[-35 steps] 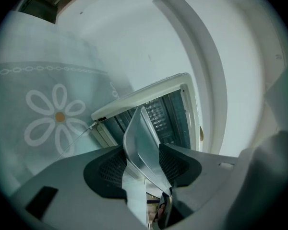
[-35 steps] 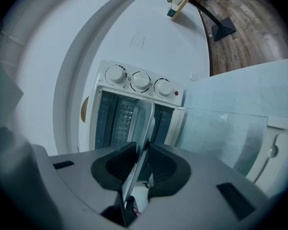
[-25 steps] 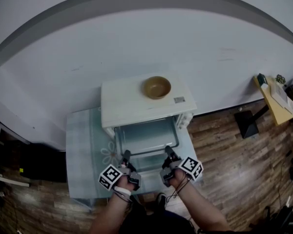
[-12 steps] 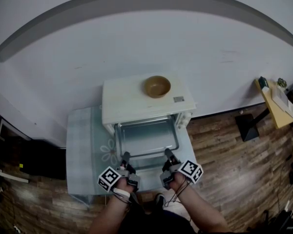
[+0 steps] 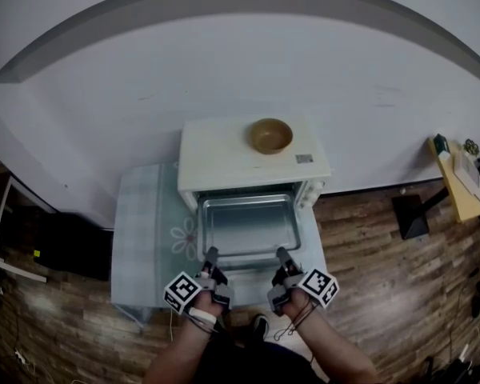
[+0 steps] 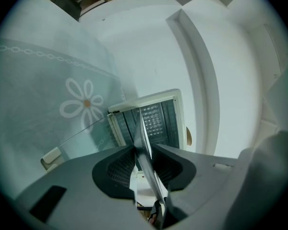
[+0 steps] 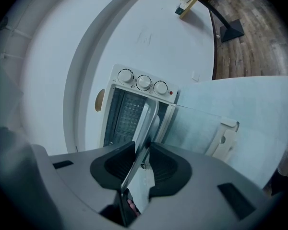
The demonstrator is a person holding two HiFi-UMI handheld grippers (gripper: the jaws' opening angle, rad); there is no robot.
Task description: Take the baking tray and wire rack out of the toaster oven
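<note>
A white toaster oven [image 5: 224, 154] stands on a low table, its door folded down. The metal baking tray [image 5: 248, 226] sticks halfway out of its mouth, level. My left gripper [image 5: 211, 256] is shut on the tray's near rim at the left corner; the left gripper view shows the thin rim [image 6: 143, 143] pinched between the pads. My right gripper [image 5: 282, 256] is shut on the same rim at the right corner [image 7: 146, 123]; its jaws have just been opening a little, with the rim still between them. Behind the tray the oven shows a gridded surface [image 6: 153, 121]; I cannot tell whether it is the wire rack.
A brown bowl [image 5: 271, 135] sits on top of the oven. The glass door [image 7: 206, 123] with its white handle [image 7: 225, 138] lies under the tray. Three knobs [image 7: 143, 82] line the oven's right side. The table [image 5: 140, 238] has a pale flowered top; wood floor lies to the right.
Both grippers have drawn back toward me with the tray's near rim in them, and the tray has slid further out of the oven.
</note>
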